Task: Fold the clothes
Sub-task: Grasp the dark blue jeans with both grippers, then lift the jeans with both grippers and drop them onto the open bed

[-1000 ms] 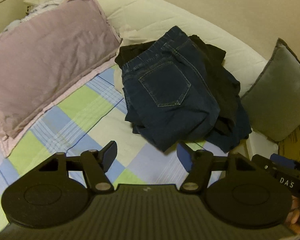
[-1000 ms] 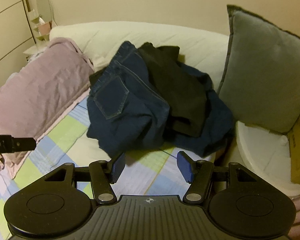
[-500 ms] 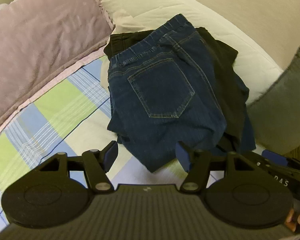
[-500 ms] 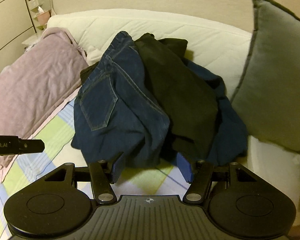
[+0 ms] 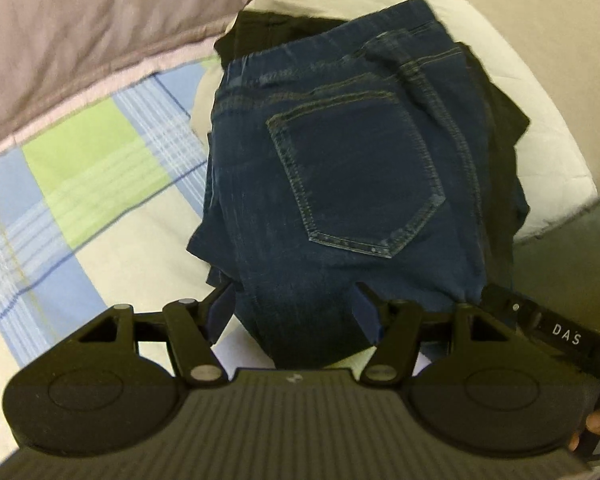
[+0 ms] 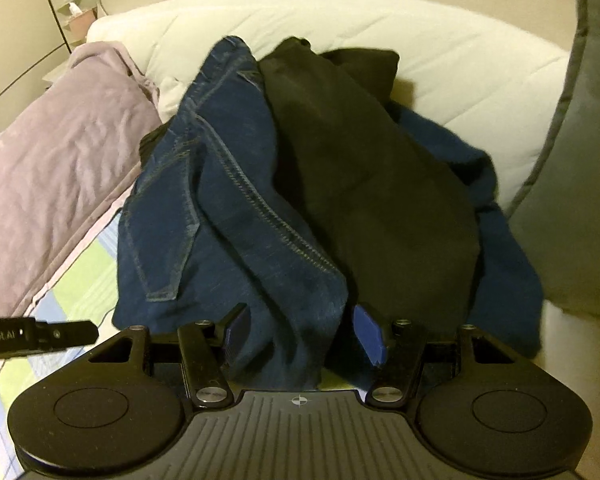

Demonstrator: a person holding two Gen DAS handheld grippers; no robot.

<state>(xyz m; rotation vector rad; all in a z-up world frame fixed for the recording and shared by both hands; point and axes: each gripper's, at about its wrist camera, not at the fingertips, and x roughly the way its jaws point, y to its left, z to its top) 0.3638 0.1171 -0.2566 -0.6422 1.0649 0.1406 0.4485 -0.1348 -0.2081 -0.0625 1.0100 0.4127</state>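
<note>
The blue jeans lay in a heap w/ a black cloth on the checked bed sheet, at about 12 o'clock from both grippers. A pink blanket sat at 10 o'clock and a grey pillow at 2 o'clock. The left gripper had its jaws wide apart, w/ the low end of the jeans between the blue pads but not pinched. The right gripper had its jaws apart too, w/ a fold of jeans between them, not squeezed. Each gripper showed at the edge of the other's view.
</note>
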